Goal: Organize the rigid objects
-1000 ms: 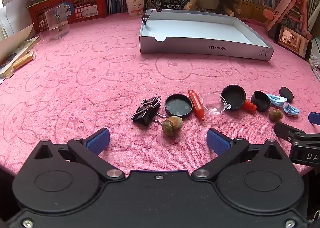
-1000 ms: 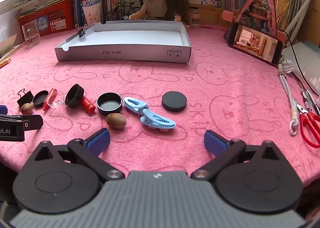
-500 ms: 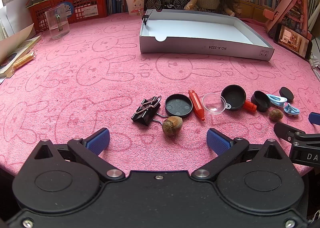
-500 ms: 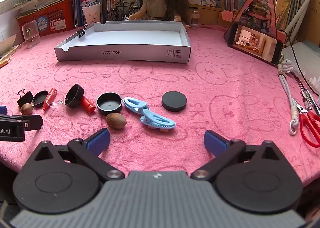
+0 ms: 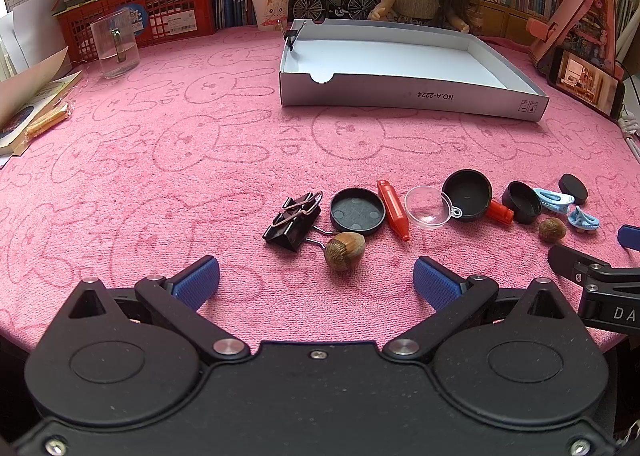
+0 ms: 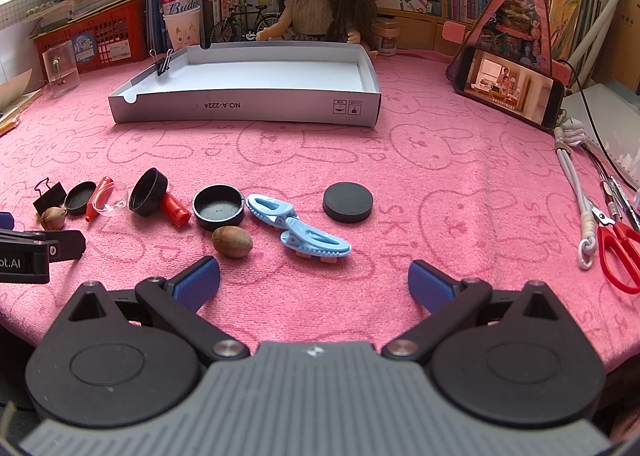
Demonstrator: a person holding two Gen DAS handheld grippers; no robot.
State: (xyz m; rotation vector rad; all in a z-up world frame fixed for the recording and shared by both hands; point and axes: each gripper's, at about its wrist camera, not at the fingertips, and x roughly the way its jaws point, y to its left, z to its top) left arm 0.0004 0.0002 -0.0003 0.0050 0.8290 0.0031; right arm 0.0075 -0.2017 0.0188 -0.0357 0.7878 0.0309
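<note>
Both hand-held grippers, left (image 5: 316,280) and right (image 6: 314,282), gape empty before scattered caps (image 6: 218,207).

Both wrist cameras sit low behind their claws, facing the white box (image 5: 412,68) (image 6: 248,84) well ahead; both share the small-item row close ahead, the left gripper's view from further left.

In the right wrist view, the scissors (image 6: 620,256) run off the right edge, and the red tube (image 6: 175,209) is half hidden behind 1 black cap (image 6: 148,192). The phone (image 6: 510,90) screen is blurred.
</note>
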